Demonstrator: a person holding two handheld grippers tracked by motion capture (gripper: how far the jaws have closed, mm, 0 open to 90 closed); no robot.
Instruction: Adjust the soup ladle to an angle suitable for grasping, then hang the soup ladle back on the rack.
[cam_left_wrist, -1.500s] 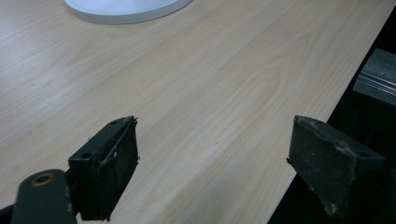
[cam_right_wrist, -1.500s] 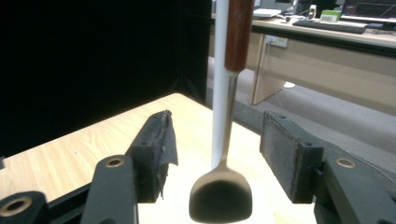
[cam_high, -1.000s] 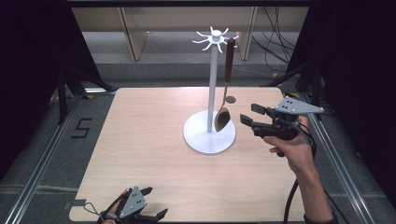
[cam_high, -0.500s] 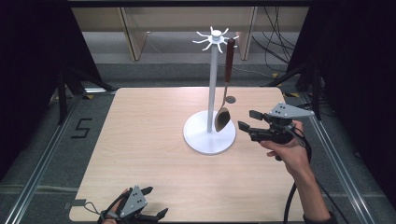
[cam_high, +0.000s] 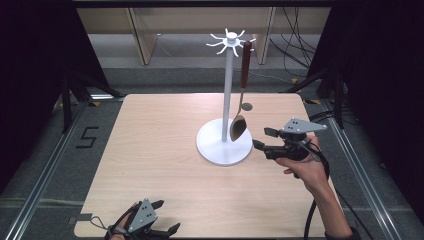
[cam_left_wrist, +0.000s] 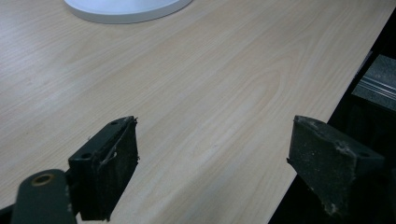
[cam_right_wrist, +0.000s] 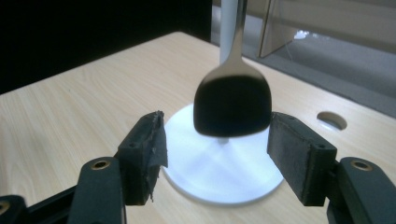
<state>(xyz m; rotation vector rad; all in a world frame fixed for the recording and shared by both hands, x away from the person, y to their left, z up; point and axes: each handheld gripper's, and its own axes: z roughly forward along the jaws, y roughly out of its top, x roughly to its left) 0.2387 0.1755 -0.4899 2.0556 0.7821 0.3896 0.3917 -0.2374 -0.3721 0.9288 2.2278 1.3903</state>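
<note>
A white hook stand (cam_high: 228, 90) rises from a round base (cam_high: 223, 147) at the middle of the table. A spoon (cam_high: 238, 127) with a red-brown handle hangs from one of its top hooks, bowl down just above the base. My right gripper (cam_high: 261, 138) is open, a little to the right of the spoon bowl and pointing at it. In the right gripper view the bowl (cam_right_wrist: 232, 105) hangs ahead between the spread jaws (cam_right_wrist: 219, 144), apart from both. My left gripper (cam_high: 166, 217) lies open at the table's near edge, over bare wood (cam_left_wrist: 212, 163).
The light wooden table (cam_high: 160, 140) has a small round hole (cam_high: 246, 106) behind the stand. Metal rails run along both sides, and a floor mark "5" (cam_high: 86, 137) lies to the left. Cables lie on the floor at the back right.
My right gripper has drifted slightly down and toward the near side, still open. The spoon and the left gripper have not moved.
</note>
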